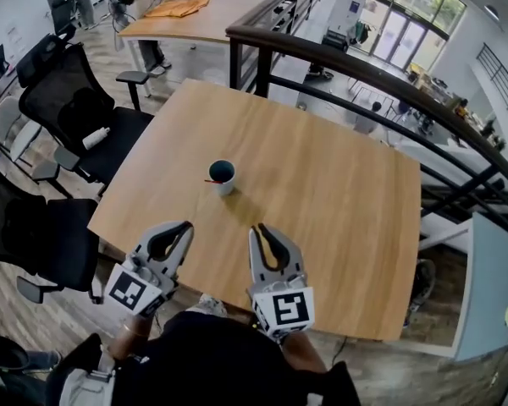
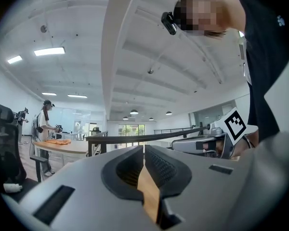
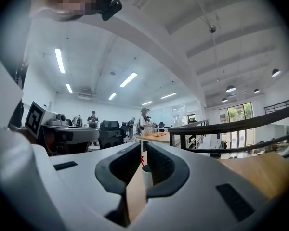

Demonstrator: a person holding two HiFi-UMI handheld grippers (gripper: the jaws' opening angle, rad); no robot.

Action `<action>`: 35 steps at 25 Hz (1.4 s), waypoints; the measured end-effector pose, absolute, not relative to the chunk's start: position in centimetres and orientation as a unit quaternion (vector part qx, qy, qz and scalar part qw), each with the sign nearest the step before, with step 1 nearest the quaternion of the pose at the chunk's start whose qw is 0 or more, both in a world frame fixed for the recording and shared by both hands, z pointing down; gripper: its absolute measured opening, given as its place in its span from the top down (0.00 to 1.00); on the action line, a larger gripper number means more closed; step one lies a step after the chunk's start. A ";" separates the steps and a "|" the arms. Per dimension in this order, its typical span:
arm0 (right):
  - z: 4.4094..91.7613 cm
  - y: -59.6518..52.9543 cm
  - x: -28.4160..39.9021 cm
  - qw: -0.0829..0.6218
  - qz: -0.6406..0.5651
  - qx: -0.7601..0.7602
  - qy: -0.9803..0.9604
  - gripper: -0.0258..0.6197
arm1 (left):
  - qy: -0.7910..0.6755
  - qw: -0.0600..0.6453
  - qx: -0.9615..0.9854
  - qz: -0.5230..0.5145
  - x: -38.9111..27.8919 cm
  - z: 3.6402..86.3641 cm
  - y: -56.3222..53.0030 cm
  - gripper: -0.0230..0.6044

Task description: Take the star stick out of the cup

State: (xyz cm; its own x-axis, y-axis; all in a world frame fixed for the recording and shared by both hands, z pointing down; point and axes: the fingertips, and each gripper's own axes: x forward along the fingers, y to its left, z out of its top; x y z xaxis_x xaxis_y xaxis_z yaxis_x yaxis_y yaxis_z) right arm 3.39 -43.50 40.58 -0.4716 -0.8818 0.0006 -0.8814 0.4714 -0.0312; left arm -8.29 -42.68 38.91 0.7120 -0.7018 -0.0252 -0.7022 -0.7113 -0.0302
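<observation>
Head view: the left tool (image 1: 184, 225) and the right tool (image 1: 256, 227) hover side by side over the near edge of the wooden bench (image 1: 339, 193), tips pointing forward. Each carries its marker cube at the rear.

The cup (image 1: 223, 176) stands upright on the bench ahead of both tools, well apart from their tips and roughly on a line between them. The star stick (image 1: 212, 181), red, rests in the cup and leans over the rim on the side toward the left tool.

Left gripper view: the left tool (image 2: 144, 148) is drawn narrow, its tips almost meeting. Only bare bench wood shows in the slit, and nothing is held.

Right gripper view: the right tool (image 3: 143, 146) is likewise narrow and grips nothing. The cup (image 3: 147, 175) appears through the slit, straight ahead and beyond the tips, with the star stick (image 3: 140, 159) rising above its rim.

Beyond the cup a dark railing (image 1: 339, 62) borders the bench, and black office chairs (image 1: 76, 108) stand off to the left tool's outer side.
</observation>
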 end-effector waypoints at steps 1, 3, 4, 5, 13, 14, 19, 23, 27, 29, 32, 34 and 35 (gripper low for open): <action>40.7 -44.3 2.8 0.003 -0.015 -0.515 0.857 0.92 | 0.378 0.019 -0.926 0.008 -8.9 38.8 -43.6 0.93; 41.1 -46.0 1.5 -0.007 -0.019 -0.515 0.857 0.92 | 0.375 0.018 -0.927 0.007 -10.2 38.9 -45.5 0.93; 41.4 -46.7 0.8 -0.013 -0.019 -0.516 0.857 0.92 | 0.373 0.016 -0.928 0.005 -10.8 39.1 -46.3 0.93; 41.7 -47.4 0.3 -0.018 -0.019 -0.516 0.856 0.92 | 0.371 0.013 -0.928 0.004 -11.3 39.4 -47.1 0.93; 45.8 -53.4 -3.1 -0.072 -0.022 -0.524 0.848 0.80 | 0.349 -0.006 -0.937 -0.011 -14.3 41.5 -52.7 0.93; 46.3 -53.9 -3.4 -0.078 -0.020 -0.529 0.845 0.80 | 0.345 -0.009 -0.938 -0.013 -14.6 41.8 -53.2 0.93; 48.8 -55.8 -4.6 -0.092 -0.034 -0.547 0.832 0.79 | 0.325 -0.010 -0.945 -0.016 -15.6 42.9 -55.7 0.93; 50.5 -57.2 -5.1 -0.104 -0.031 -0.555 0.825 0.79 | 0.314 -0.011 -0.949 -0.018 -15.9 43.5 -57.4 0.93; 51.8 -58.5 -5.2 -0.103 -0.032 -0.562 0.820 0.78 | 0.299 -0.013 -0.954 -0.021 -15.6 43.7 -58.9 0.93; 52.2 -59.2 -5.6 -0.102 -0.033 -0.563 0.820 0.78 | 0.294 -0.012 -0.955 -0.021 -15.6 43.7 -59.7 0.93; 53.3 -59.8 -5.4 -0.111 -0.042 -0.567 0.815 0.78 | 0.289 -0.016 -0.957 -0.020 -15.3 43.7 -60.7 0.93; 53.9 -60.4 -5.4 -0.111 -0.046 -0.569 0.813 0.78 | 0.285 -0.019 -0.958 -0.021 -15.2 44.0 -61.4 0.93; 54.0 -60.8 -5.5 -0.106 -0.044 -0.570 0.814 0.78 | 0.284 -0.021 -0.958 -0.022 -15.2 44.1 -61.8 0.93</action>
